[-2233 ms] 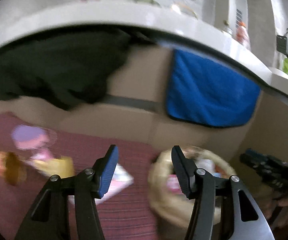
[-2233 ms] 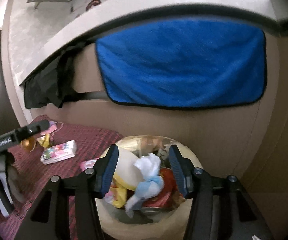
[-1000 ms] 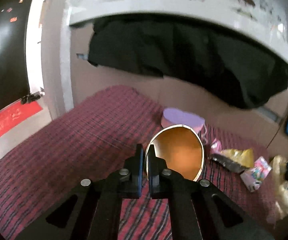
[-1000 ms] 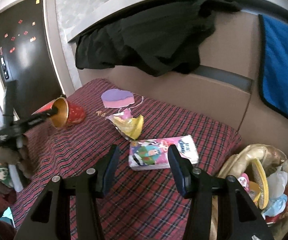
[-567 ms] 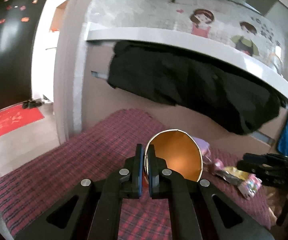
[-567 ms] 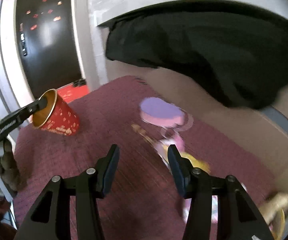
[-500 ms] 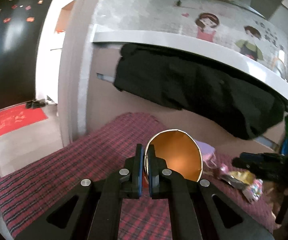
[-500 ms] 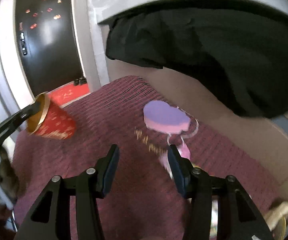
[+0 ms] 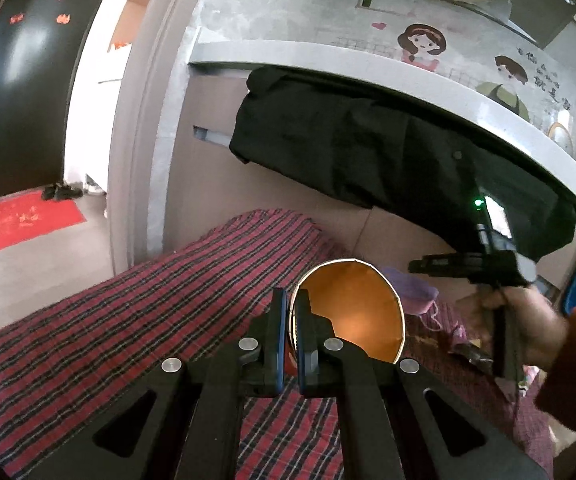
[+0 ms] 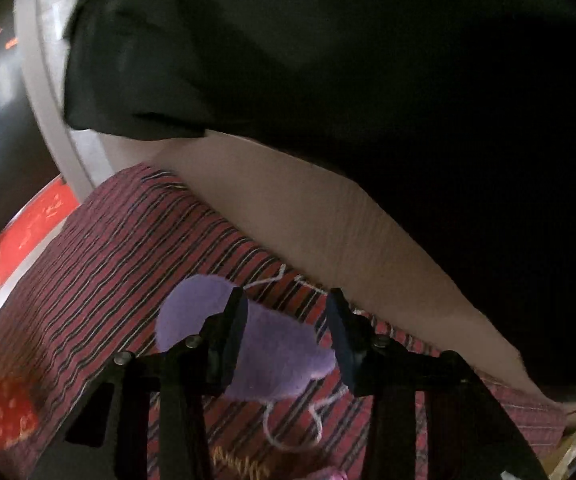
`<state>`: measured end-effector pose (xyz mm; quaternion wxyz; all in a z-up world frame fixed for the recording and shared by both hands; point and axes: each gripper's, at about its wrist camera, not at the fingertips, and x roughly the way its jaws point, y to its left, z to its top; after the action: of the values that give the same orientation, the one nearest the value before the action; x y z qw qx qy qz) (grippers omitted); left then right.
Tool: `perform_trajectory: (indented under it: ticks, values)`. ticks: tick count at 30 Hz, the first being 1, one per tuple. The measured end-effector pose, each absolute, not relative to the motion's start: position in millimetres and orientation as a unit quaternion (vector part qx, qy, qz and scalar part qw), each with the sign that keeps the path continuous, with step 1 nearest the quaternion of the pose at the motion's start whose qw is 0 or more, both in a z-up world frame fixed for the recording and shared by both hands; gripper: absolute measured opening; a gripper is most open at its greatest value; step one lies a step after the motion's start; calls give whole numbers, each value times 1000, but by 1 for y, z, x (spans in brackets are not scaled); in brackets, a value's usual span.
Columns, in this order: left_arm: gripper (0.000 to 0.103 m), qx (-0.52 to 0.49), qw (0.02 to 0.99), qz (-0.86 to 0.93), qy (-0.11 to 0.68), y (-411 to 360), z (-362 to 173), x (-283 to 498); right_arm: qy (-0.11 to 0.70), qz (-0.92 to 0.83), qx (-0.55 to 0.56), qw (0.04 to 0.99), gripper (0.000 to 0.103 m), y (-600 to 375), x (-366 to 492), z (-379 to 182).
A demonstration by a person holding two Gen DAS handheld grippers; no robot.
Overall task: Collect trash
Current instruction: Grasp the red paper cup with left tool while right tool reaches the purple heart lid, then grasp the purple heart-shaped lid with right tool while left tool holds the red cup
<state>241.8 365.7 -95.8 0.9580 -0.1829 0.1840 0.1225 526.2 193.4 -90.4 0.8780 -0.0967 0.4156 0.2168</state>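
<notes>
Your left gripper (image 9: pixel 291 320) is clamped on the rim of the red paper cup with the gold lining (image 9: pixel 353 312), which you hold lifted above the red plaid cloth (image 9: pixel 136 320), its mouth turned toward the camera. Your right gripper (image 10: pixel 286 328) has its jaws spread apart and empty, poised low over the purple heart-shaped felt piece with the white string (image 10: pixel 272 356); that piece lies flat on the plaid cloth near the cloth's far edge, just in front of the beige panel (image 10: pixel 327 224) under the hanging black garment (image 9: pixel 367 152). So one item is in hand but not yet dropped anywhere, and the purple piece looks to be next. In the left wrist view, scraps of wrapper (image 9: pixel 463 350) lie on the cloth beyond the cup, partly hidden by your right hand (image 9: pixel 519 316), so more pickup remains. No bin shows in either view, so you cannot judge from here how full it is.
</notes>
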Motion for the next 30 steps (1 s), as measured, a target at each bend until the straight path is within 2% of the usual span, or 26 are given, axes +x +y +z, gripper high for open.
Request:
perform_trajectory:
  ticks: [4, 9, 15, 18, 23, 28, 30]
  values:
    - [4, -197, 955, 118, 189, 369, -97, 242, 428, 228, -93, 870, 38, 198, 531, -100]
    - [4, -207, 952, 117, 192, 371, -98, 243, 443, 281, -92, 846, 41, 197, 494, -99]
    - [4, -227, 947, 127, 190, 377, -99, 239, 452, 348, -169, 804, 45, 206, 434, -97]
    - [4, -232, 945, 132, 187, 378, -99, 237, 419, 378, -196, 802, 45, 209, 416, -88]
    - [4, -235, 944, 142, 184, 380, -99, 234, 386, 374, -134, 833, 44, 202, 438, -76]
    - [4, -244, 941, 151, 177, 384, -98, 229, 435, 349, -103, 823, 45, 207, 465, -102]
    - [4, -247, 941, 152, 175, 385, -96, 227, 431, 346, -85, 829, 45, 203, 458, -101]
